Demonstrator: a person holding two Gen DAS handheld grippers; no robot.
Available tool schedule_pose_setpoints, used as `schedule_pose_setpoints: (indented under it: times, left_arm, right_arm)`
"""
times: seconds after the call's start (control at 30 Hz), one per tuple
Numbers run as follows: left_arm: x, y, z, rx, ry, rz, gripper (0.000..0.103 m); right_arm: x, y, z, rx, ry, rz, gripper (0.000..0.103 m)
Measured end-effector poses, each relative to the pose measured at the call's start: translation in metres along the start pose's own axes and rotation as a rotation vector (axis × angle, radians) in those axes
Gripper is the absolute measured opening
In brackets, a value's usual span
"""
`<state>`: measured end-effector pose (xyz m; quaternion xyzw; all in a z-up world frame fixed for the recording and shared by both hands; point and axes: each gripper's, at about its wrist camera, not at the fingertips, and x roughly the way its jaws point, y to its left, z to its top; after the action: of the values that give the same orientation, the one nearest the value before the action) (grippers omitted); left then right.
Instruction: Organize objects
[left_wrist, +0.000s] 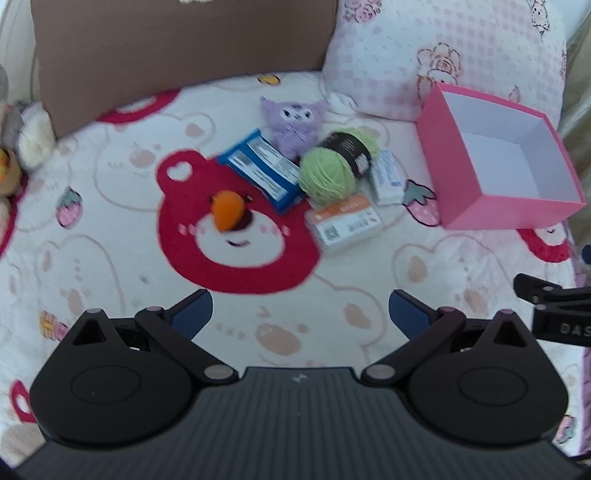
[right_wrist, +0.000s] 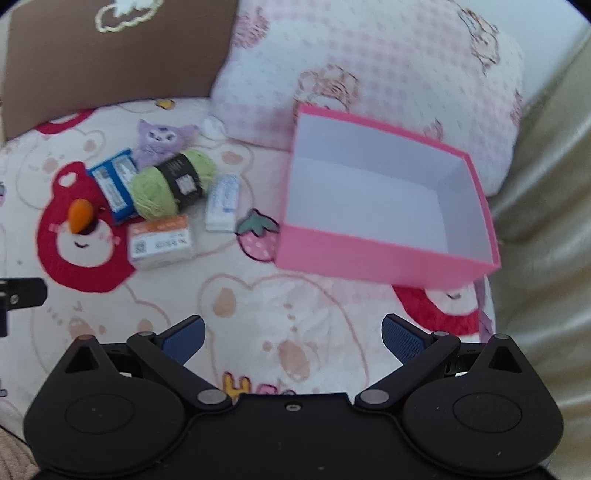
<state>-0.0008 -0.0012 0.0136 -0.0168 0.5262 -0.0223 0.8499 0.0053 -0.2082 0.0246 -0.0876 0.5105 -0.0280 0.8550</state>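
Looking down at the bed, we see a pink box (right_wrist: 384, 258) with white walls inside, and it has nothing in it. It sits by the checked pillow (right_wrist: 369, 66), near the bed's right edge.

To the left of the box lies a small heap: green yarn (left_wrist: 328, 173), a purple plush (left_wrist: 291, 125), a blue pack (left_wrist: 262, 170), an orange-topped box (left_wrist: 343, 225), a white pack (left_wrist: 386, 177) and an orange toy (left_wrist: 229, 210). The yarn touches the blue pack and the plush. The white pack lies between the yarn and the pink box.

The blanket (left_wrist: 110, 258) near us is bare, so we have room there.

Our left gripper (left_wrist: 300, 314) and right gripper (right_wrist: 293, 338) both hang over that bare blanket, spread wide, holding nothing.
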Motion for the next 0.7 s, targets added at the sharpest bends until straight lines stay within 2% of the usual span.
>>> schedule_pose_setpoints:
  times: [0.07,0.17,0.37,0.47,0.57,0.7]
  left_arm:
    - [-0.005,0.002,0.003,0.016,-0.021,0.028,0.103]
    - [-0.013,0.004,0.007,0.044,-0.049,0.061,0.103]
    - [-0.023,0.014,0.019,0.066,-0.049,0.010,0.103]
    - [-0.023,0.014,0.029,0.088,-0.035,-0.041,0.102]
    - [-0.024,0.013,0.038,0.098,-0.044,-0.059,0.101]
    - [-0.018,0.014,0.044,0.082,-0.069,-0.084,0.101]
  right_arm:
    - [-0.004,0.003,0.004,-0.015,-0.008,0.015,0.103]
    - [-0.010,0.011,0.006,-0.061,-0.022,-0.009,0.103]
    - [-0.021,0.021,0.007,-0.184,-0.074,-0.014,0.102]
    - [-0.030,0.034,0.008,-0.378,-0.125,0.051,0.099]
    - [-0.042,0.046,0.008,-0.523,-0.215,0.094,0.098]
    - [-0.040,0.057,0.010,-0.592,-0.281,0.186,0.098]
